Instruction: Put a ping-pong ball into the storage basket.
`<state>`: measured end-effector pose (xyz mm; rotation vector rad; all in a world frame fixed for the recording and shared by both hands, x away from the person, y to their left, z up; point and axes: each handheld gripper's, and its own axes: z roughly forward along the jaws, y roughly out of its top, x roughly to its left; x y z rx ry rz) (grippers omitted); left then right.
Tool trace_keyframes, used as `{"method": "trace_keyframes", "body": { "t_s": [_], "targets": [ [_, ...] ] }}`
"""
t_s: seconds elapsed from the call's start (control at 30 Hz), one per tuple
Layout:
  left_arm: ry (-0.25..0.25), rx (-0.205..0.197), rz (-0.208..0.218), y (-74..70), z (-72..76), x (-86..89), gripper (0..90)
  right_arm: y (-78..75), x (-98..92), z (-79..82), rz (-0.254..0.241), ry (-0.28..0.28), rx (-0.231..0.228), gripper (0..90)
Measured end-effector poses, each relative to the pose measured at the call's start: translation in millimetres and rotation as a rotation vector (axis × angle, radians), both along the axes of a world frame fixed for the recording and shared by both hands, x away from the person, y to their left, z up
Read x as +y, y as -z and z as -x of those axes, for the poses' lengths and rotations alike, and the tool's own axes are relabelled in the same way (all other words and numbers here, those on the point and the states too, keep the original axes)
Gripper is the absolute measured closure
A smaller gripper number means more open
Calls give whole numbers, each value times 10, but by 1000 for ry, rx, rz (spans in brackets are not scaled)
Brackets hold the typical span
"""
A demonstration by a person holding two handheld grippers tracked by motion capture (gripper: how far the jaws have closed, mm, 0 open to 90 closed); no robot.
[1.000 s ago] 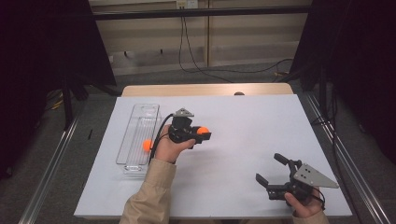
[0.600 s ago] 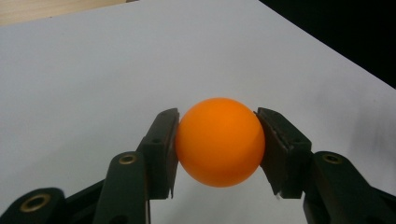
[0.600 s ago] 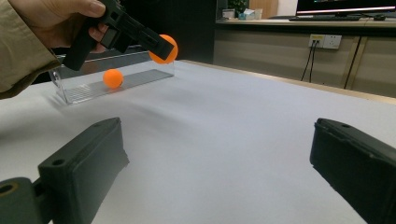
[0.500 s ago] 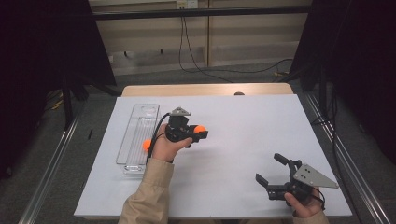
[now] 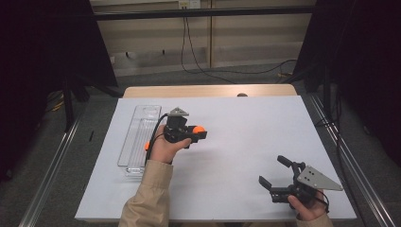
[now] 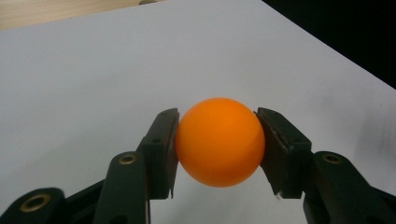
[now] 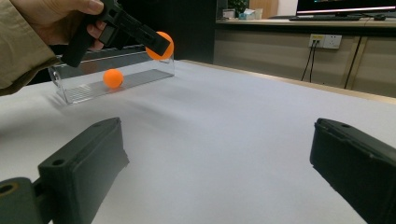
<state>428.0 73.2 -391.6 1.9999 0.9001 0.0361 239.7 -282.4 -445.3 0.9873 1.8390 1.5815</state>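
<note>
1. Little has shifted since the earlier frames: the left tool (image 5: 201, 134) and its orange ball (image 5: 199, 128) sit slightly closer to the clear tray than a second ago, while the right tool (image 5: 275, 171) rests in the same spot.
2. Seen in the left gripper view, the left tool (image 6: 217, 147) pinches the orange ball (image 6: 219, 141) between both black pads, one pad touching each side of the ball.
3. That ball hangs above the white worktop (image 5: 246, 137), clear of its surface, with bare white sheet beyond and below the jaws.
4. Just beside the left hand (image 5: 163, 147), on the side away from the right tool, lies a long clear tray (image 5: 137, 126) on the worktop.
5. In the right gripper view, a second orange ball (image 7: 113, 78) rests inside that clear tray (image 7: 88, 91), behind and below the held ball (image 7: 161, 45).
6. Its jaws spread wide, the right tool (image 7: 217, 163) has nothing between them, only white worktop (image 7: 224, 140).
7. It sits low at the near right corner of the worktop, well apart from the left tool, pointing towards it.
8. A grey three-cornered plate (image 5: 318, 178) tops the right tool; a black cable loops from the left tool.
9. No brand, label or readable writing appears on the balls, the tray or either tool.
</note>
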Motion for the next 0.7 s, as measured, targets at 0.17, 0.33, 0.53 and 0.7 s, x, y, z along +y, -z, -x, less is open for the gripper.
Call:
{"method": "trace_keyframes", "body": {
  "t_s": [0.17, 0.33, 0.53, 0.7],
  "targets": [
    [-11, -2, 2, -10, -7, 35, 509, 0, -1, 0, -1, 1, -1, 25],
    [-12, -6, 2, -23, -13, 65, 509, 0, 0, 0, -2, 1, 0, 25],
    [-21, -7, 3, -39, -15, 98, 509, -1, -1, 0, 0, 0, 0, 25],
    [-30, -12, 5, -58, -19, 139, 509, 0, -1, 0, -2, 1, 0, 25]
  ]
}}
